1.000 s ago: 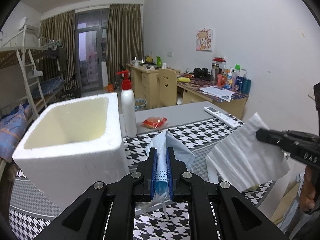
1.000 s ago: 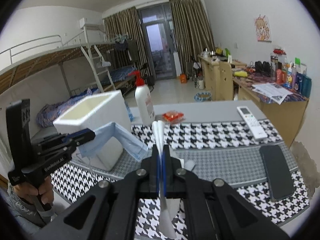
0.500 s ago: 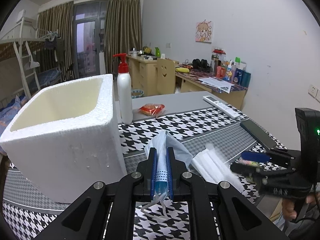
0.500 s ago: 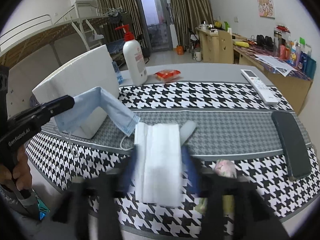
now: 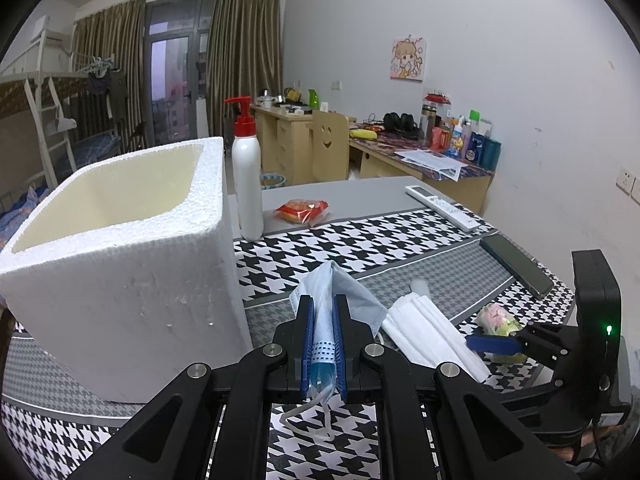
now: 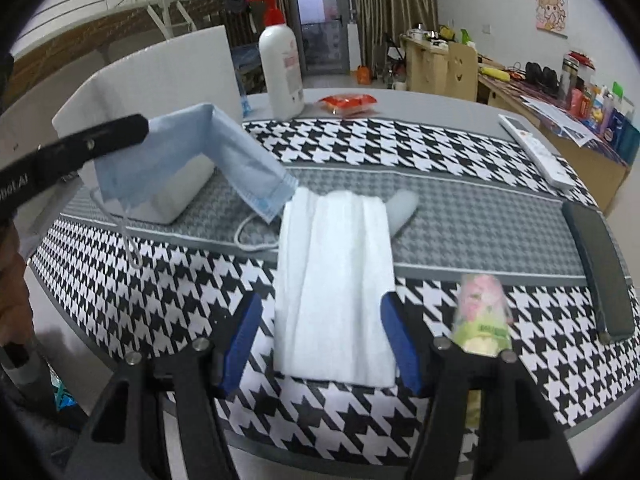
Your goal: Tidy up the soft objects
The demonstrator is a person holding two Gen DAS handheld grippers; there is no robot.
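The left gripper (image 5: 323, 334) was clenched on a blue face mask (image 5: 325, 304), its ear loop dangling below the jaws, with the white foam box (image 5: 120, 248) just to its left. The right gripper (image 6: 328, 338) stood released, blue pads spread either side of a white folded mask (image 6: 334, 280) lying flat on the houndstooth cloth (image 6: 360, 144), touched by neither pad. A small floral packet (image 6: 482, 312) sat just outside its right finger. Done well, the step probably called for carrying the blue mask over the box's open top before letting go, loop included, while the right pads, if they were to lift the white mask, closed across its pleats and clear of the packet.
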